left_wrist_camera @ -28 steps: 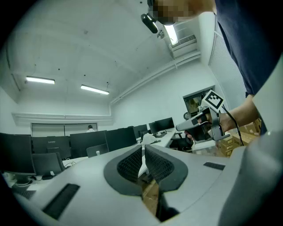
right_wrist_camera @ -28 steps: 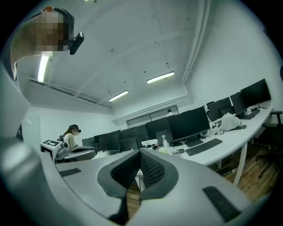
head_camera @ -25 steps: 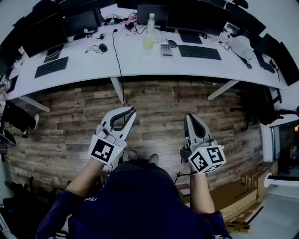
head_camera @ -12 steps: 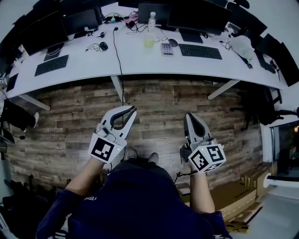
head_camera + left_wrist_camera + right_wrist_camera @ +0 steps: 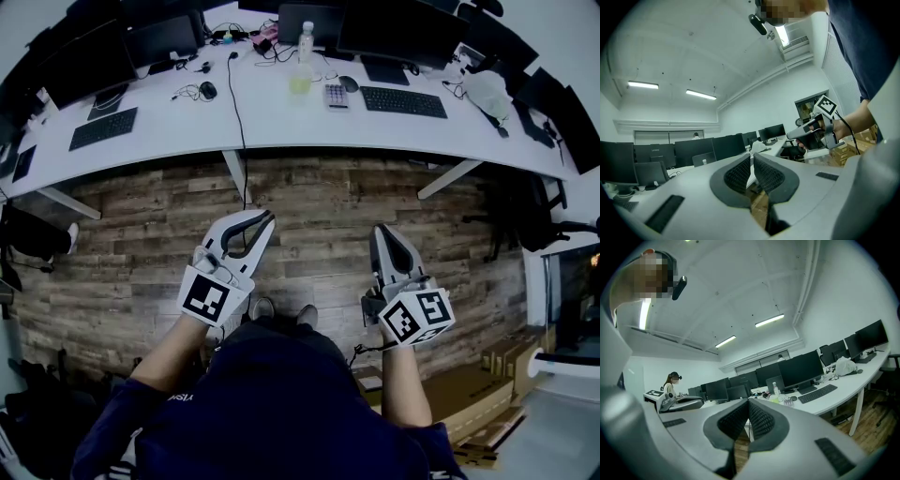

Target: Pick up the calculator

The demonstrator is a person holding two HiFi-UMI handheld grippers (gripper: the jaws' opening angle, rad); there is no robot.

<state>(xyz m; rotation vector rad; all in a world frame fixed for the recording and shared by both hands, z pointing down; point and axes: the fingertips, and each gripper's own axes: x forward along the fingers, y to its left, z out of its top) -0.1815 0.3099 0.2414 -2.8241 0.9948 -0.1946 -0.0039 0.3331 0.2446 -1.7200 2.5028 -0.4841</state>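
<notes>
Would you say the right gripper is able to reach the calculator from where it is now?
Probably not yet: the right gripper is shut and held well short of the desk, where the calculator lies unobstructed.

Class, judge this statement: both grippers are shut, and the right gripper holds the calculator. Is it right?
No. The left gripper and right gripper are shut, but the right one is empty; the head view shows the calculator lying on the white desk.
</notes>
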